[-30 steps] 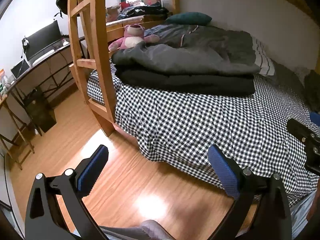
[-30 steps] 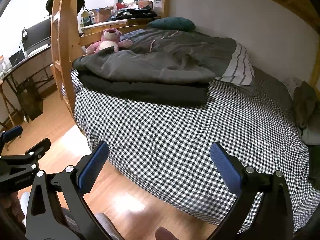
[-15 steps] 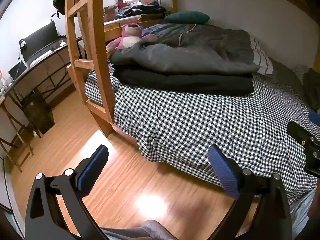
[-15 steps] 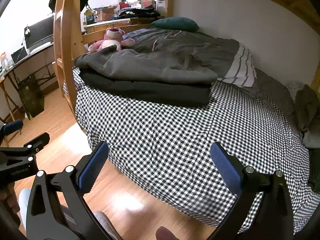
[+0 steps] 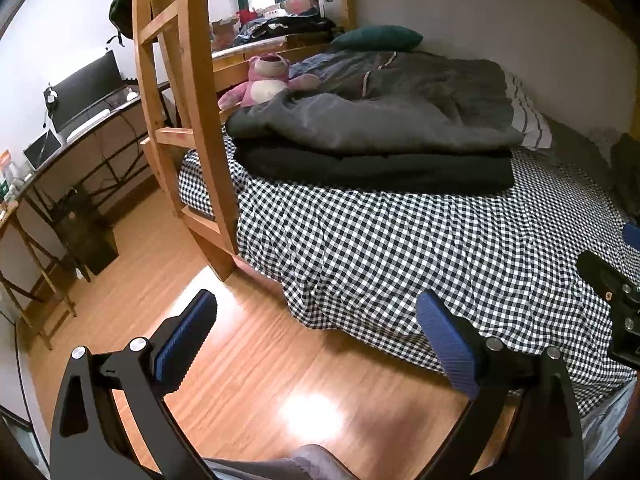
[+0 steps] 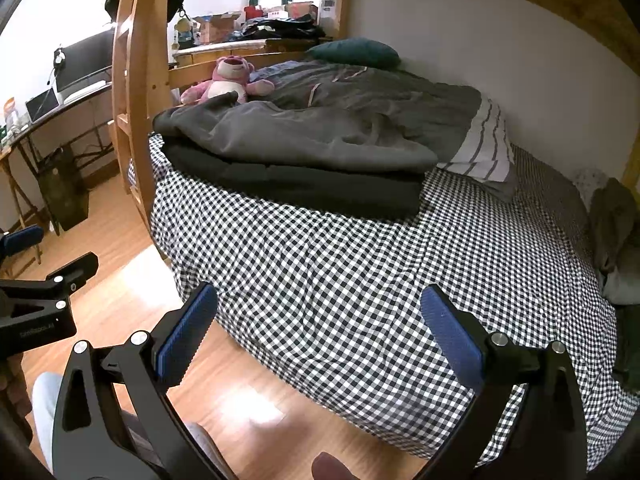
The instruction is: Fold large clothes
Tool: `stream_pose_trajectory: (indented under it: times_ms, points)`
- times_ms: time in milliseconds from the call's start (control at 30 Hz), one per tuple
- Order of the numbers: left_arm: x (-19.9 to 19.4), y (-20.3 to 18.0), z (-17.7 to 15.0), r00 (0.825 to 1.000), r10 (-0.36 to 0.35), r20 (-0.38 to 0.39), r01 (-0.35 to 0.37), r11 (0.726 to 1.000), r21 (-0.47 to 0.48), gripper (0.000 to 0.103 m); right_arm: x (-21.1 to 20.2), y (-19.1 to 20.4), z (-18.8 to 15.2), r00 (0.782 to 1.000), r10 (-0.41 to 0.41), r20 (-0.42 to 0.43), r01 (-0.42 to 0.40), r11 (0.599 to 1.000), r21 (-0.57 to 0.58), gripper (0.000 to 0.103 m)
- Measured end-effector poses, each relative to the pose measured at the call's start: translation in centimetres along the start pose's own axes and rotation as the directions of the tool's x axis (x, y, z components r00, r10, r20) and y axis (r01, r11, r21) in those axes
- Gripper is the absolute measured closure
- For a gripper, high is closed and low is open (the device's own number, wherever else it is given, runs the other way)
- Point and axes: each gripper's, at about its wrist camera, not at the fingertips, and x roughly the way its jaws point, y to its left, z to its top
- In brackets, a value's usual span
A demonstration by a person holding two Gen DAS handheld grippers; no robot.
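Wooden ladder (image 5: 188, 120) nearer centre than before; both grippers unchanged, fingers apart.

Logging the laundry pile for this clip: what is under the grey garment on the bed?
The grey garment lies on a folded black garment, which rests on the checked sheet. Whether anything lies between or beneath them is hidden.

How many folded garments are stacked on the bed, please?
2: a grey garment on top of a black garment, on the checked bed. Others may be hidden.
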Motion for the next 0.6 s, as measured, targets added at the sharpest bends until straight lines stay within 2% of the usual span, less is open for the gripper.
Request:
stream_pose_trajectory:
  times_ms: [600]
  points:
    - [0.29,-0.14,0.09,1.0,-0.011,-0.012,0.011,1.0,0.005,0.004,0.01,0.06,-0.09,1.0,0.002,0.006,-0.002,1.0,0.005,0.003]
